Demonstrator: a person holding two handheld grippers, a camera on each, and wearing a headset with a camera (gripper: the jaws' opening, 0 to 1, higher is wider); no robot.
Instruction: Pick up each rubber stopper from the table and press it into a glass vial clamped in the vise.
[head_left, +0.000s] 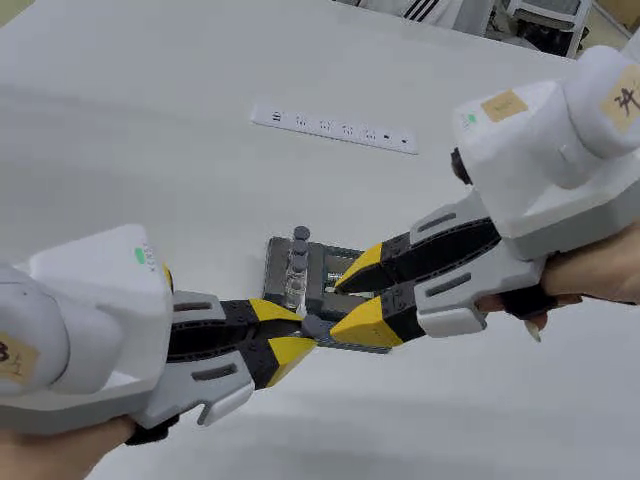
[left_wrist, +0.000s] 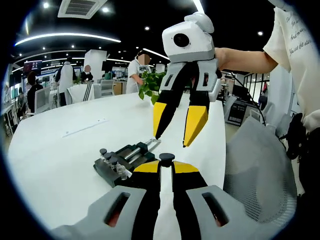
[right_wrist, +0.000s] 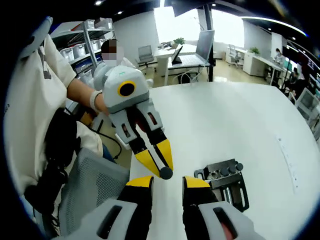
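Left gripper view: stopper pinched at tips of my left gripper, jaws almost together on it. Vise holding vials just beyond, on white table. My right gripper hangs above, jaws apart, empty. Open office, ceiling lights behind.
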